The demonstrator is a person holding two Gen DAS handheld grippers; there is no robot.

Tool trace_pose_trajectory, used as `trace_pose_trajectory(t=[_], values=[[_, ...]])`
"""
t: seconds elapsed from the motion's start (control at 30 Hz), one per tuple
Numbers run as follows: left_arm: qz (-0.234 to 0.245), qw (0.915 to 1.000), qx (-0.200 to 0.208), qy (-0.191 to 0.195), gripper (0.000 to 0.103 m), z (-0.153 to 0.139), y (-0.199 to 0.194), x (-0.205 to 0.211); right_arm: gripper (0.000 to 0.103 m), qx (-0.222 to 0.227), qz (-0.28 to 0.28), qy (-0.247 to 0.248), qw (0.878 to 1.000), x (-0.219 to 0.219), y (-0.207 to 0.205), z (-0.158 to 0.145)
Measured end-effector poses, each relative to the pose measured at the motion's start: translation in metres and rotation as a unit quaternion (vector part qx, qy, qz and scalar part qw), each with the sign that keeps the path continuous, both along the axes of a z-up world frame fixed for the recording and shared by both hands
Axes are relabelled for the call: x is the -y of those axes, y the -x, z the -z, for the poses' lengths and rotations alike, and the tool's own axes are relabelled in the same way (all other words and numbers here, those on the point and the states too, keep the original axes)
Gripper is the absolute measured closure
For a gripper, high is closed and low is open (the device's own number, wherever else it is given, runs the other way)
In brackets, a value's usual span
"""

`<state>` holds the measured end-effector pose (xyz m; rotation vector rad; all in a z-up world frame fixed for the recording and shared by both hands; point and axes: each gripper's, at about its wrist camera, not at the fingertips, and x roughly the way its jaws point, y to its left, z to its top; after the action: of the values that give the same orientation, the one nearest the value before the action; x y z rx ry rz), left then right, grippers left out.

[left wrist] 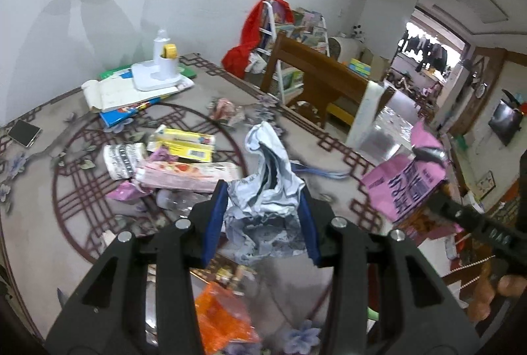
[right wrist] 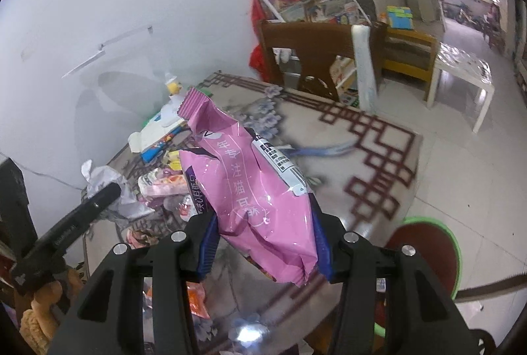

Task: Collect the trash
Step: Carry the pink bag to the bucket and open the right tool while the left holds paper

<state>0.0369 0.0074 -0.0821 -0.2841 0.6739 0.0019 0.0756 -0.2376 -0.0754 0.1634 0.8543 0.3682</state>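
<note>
Covering table: patterned cloth [left wrist: 332, 137], strewn with wrappers.
Pink bag [right wrist: 257, 190]: clamped low between right gripper [right wrist: 265, 248] pads, lifted clear of the table; long axis running up and away, crimped end pointing toward the wall.
Crumpled silver wrapper [left wrist: 266, 197]: pinched between left gripper [left wrist: 262, 223] fingers, standing upright, open torn end pointing up, bulk above the pads.
Pile behind: pink packet [left wrist: 191, 174], yellow box [left wrist: 184, 146], lying flat.
Orange wrapper [left wrist: 220, 312]: under left gripper.
</note>
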Motion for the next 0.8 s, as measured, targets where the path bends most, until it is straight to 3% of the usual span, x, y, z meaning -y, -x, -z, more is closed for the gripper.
trace_pose_trajectory(t=[0.5, 0.8], values=[[0.052, 0.9986, 0.005, -0.003, 0.063, -0.015, -0.007, 0.084, 0.056, -0.015, 0.041, 0.006, 0.999, 0.079, 0.009, 0.004], [0.104, 0.9942, -0.016, 0.026, 0.063, -0.006, -0.021, 0.155, 0.056, -0.026, 0.085, 0.02, 0.996, 0.149, 0.008, 0.006]])
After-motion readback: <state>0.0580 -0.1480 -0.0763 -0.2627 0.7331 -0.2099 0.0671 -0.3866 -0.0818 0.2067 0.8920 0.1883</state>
